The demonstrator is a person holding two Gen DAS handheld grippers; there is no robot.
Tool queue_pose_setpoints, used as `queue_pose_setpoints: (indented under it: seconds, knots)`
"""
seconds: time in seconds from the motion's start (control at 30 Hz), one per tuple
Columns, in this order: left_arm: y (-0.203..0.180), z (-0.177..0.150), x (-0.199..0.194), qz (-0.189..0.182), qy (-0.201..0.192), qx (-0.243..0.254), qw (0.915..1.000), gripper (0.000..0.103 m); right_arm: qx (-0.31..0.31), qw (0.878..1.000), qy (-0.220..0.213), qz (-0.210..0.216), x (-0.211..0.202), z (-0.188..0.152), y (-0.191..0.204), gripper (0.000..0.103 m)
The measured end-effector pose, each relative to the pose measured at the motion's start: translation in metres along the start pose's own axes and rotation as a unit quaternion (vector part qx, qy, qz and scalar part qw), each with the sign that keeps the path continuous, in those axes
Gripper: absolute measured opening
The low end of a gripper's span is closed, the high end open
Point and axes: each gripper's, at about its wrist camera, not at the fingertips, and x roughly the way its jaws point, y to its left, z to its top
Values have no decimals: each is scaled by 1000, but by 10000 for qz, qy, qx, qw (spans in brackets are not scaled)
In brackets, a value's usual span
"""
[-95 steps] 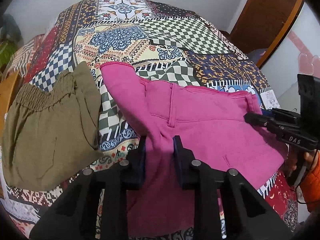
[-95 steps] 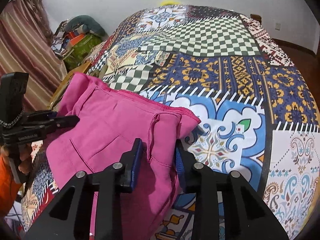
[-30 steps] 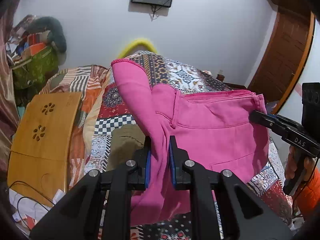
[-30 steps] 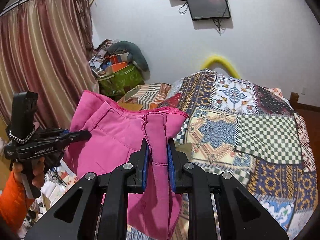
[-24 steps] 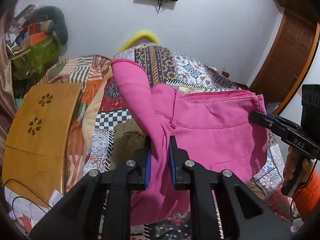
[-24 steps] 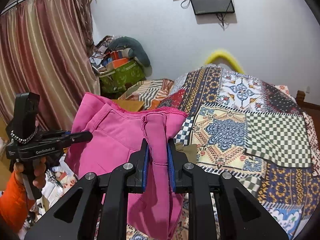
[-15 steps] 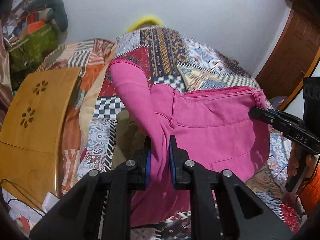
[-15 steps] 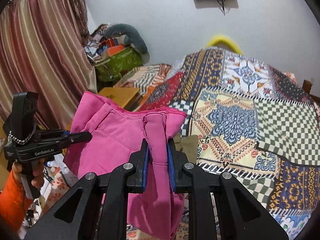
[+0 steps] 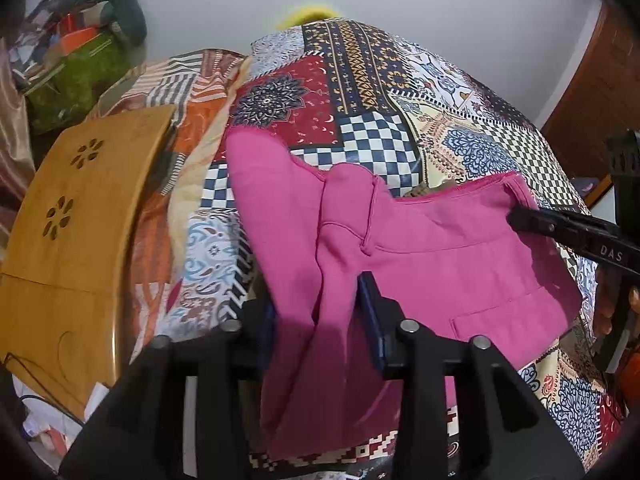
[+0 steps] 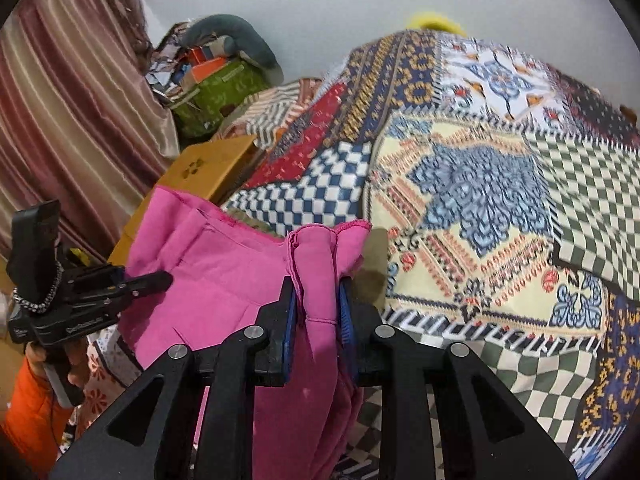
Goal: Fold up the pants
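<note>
The pink pants hang in the air over the patchwork bedspread, stretched by the waistband between my two grippers. My left gripper is shut on one end of the waistband. My right gripper is shut on the other end of the pink pants. In the left wrist view the right gripper's fingers clamp the far corner. In the right wrist view the left gripper shows at the left. The legs hang down out of sight.
A wooden lap desk lies left of the bed. A green bag and piled clothes stand by the curtain. A bit of olive garment lies on the bedspread behind the pants. A wooden door is at the right.
Both grippers picked the pants up off the bed, raised them high, and now tilt down and lower them toward the bedspread. The grips are unchanged.
</note>
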Motion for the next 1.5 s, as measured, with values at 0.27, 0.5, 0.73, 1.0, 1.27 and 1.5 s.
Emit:
queue_pose_setpoints:
  seconds: [0.27, 0.5, 0.73, 1.0, 1.27, 1.5]
  knots:
    - [5, -5, -28, 870, -175, 228, 9958, 38, -489, 9982, -220, -284, -33, -4, 12, 35]
    - [-8, -7, -49, 454, -378, 341, 9977, 38, -1277, 9909, -364, -228, -45, -13, 47, 36]
    - [-4, -20, -7, 385, 122, 189, 9990, 38, -1254, 9909, 377, -319, -4, -30, 39, 37]
    - [4, -22, -5, 112, 221, -219, 9995, 39, -999, 9938, 450, -213, 0, -33, 32, 37]
    - [-16, -18, -58, 365, -195, -50, 9991, 39, -916, 9957, 23, -130, -40, -26, 47, 37]
    - [-43, -15, -135, 278, -764, 163, 9966, 39, -1066, 9924, -610, -114, -99, -13, 71, 37]
